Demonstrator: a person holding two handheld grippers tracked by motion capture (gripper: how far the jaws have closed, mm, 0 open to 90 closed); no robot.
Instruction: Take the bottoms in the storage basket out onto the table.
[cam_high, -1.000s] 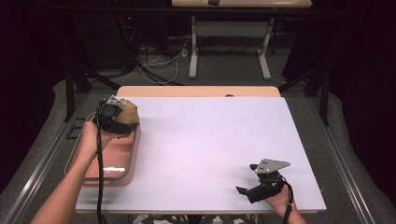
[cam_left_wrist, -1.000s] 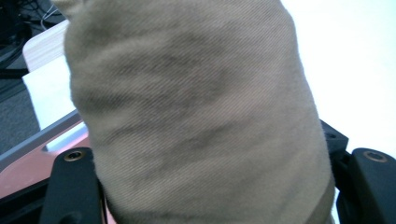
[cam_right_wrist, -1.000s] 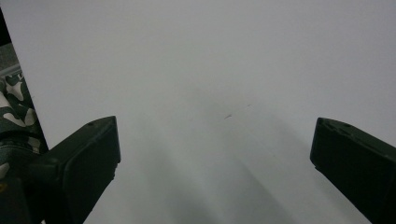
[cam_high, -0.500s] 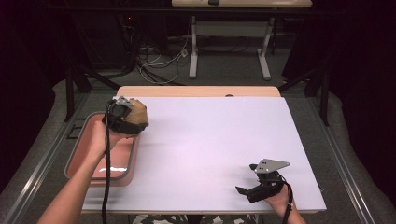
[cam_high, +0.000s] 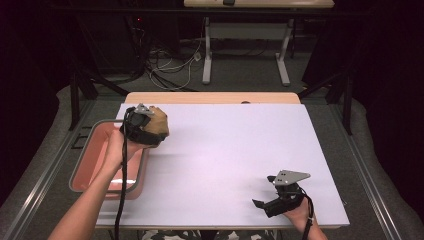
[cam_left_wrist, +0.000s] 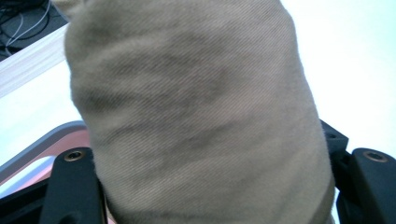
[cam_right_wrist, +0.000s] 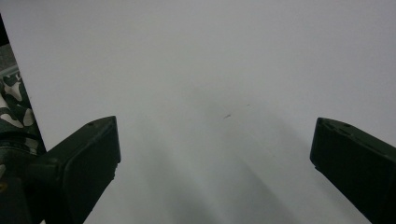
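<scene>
My left gripper (cam_high: 146, 131) is shut on a bundle of tan cloth (cam_high: 156, 128), held above the left edge of the white table sheet (cam_high: 225, 150), beside the pink tray (cam_high: 95, 160). In the left gripper view the tan cloth (cam_left_wrist: 196, 112) bulges between the two black jaws and hides most of what lies behind it. My right gripper (cam_high: 265, 205) rests low near the front right of the sheet, open, with nothing between its fingers. The right gripper view looks along its wide-apart fingers (cam_right_wrist: 88, 154) onto bare white sheet (cam_right_wrist: 210, 93).
The pink tray with a grey rim (cam_high: 82, 150) sits at the table's left side, under my left forearm. A wooden strip (cam_high: 210, 97) runs along the table's far edge. Beyond it are table legs and cables (cam_high: 170, 60) on the floor.
My left hand has carried the tan cloth to the right, from over the tray to the sheet's left edge. The right gripper has stayed where it was.
</scene>
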